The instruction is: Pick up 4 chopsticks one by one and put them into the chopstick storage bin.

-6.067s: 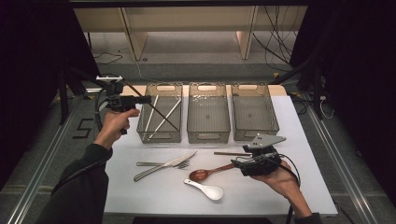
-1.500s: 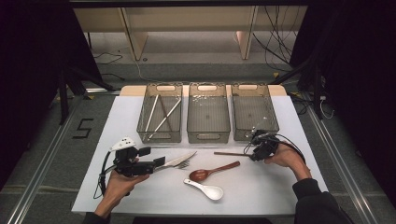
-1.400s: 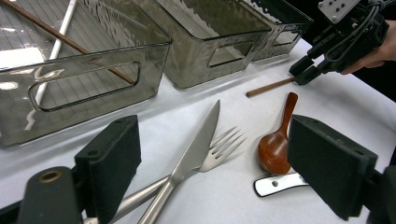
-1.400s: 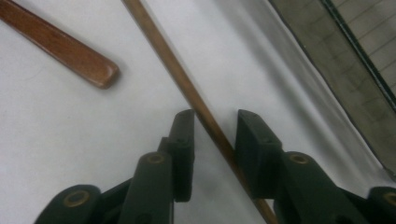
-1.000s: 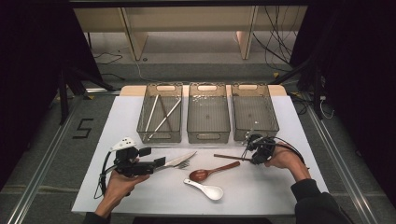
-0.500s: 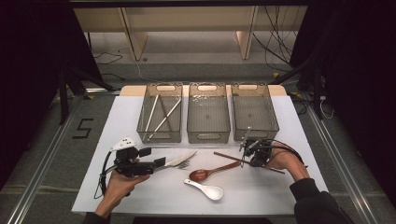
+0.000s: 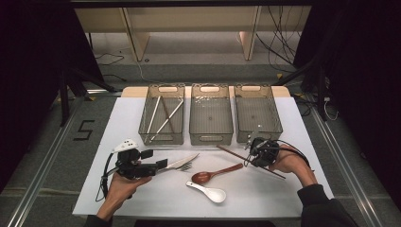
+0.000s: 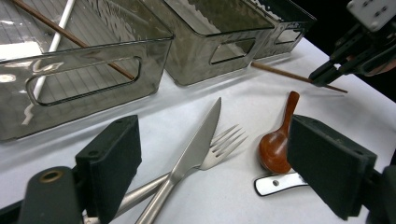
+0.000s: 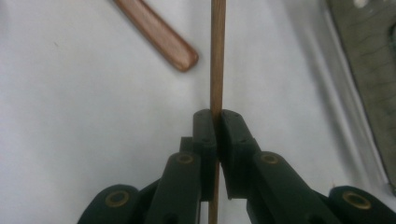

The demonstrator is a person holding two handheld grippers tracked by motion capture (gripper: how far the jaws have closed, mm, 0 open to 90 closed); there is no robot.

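High view: right gripper (image 7: 252,152) clamps a wooden chopstick (image 7: 230,152) just before the right bin (image 7: 257,113); jaws just closed on it.
Left gripper view: left gripper (image 8: 229,172) wide open, empty, over knife (image 8: 196,149) and fork (image 8: 223,143).
Right gripper view: chopstick (image 9: 217,56) pinched between pads above the white mat.

chopstick (image 9: 216,56): brown | spoon (image 7: 215,174): reddish-brown | ladle spoon (image 7: 208,192): white | bins (image 7: 211,115): smoky grey | tool (image 9: 216,122): black
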